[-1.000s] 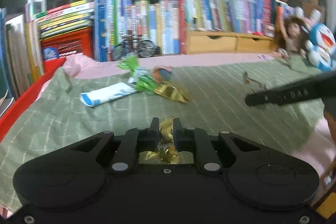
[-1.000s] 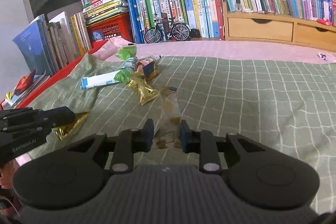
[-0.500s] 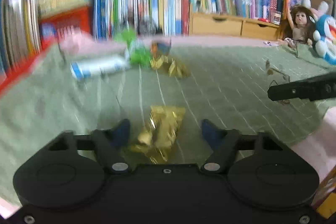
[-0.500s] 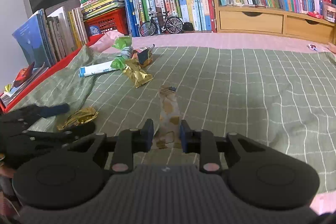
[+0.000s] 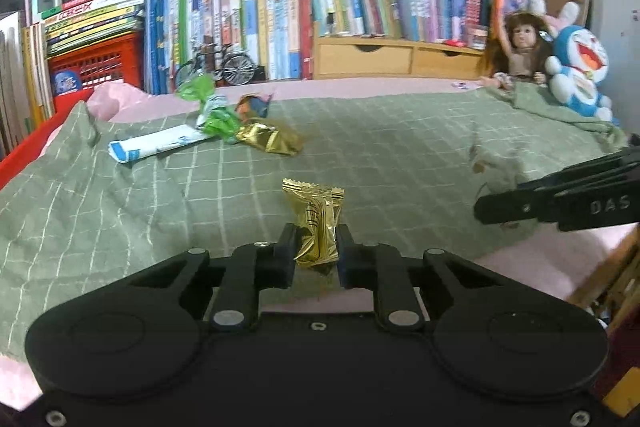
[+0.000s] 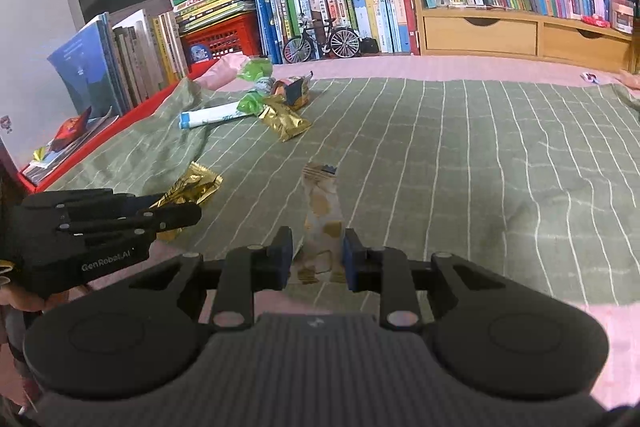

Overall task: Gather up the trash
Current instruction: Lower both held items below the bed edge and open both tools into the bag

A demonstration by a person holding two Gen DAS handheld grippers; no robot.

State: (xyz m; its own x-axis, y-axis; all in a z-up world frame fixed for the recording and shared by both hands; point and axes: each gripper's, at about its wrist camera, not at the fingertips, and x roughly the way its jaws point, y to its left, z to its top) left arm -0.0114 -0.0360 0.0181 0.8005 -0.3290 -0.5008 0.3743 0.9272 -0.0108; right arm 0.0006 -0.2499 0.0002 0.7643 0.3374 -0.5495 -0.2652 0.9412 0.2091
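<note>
Both grippers hang low over a bed spread with a green blanket with a pale grid (image 5: pixel 400 147). Our left gripper (image 5: pixel 316 251) has its jaws closing on a crinkled gold foil candy wrapper (image 5: pixel 316 223), which stands upright between the pads, its crimped top edge poking above them. Our right gripper (image 6: pixel 316 255) is clenched on a translucent brown-patterned wrapper (image 6: pixel 322 215), also upright, its blue-tipped end rising ahead of the jaws. Further up the blanket, towards the far left, we note a small heap of litter: a long white-and-blue tube-shaped packet (image 5: pixel 156 145), a crumpled green plastic wrapper (image 5: pixel 216 115) and a gold foil snack bag (image 5: pixel 268 139), all touching or overlapping. Behind the bed a row of upright books (image 5: pixel 280 23) and a small model bicycle (image 5: pixel 218 67). At the far right, a dark-haired doll (image 5: pixel 516 47) beside a blue-and-white plush cat (image 5: pixel 580 71).
</note>
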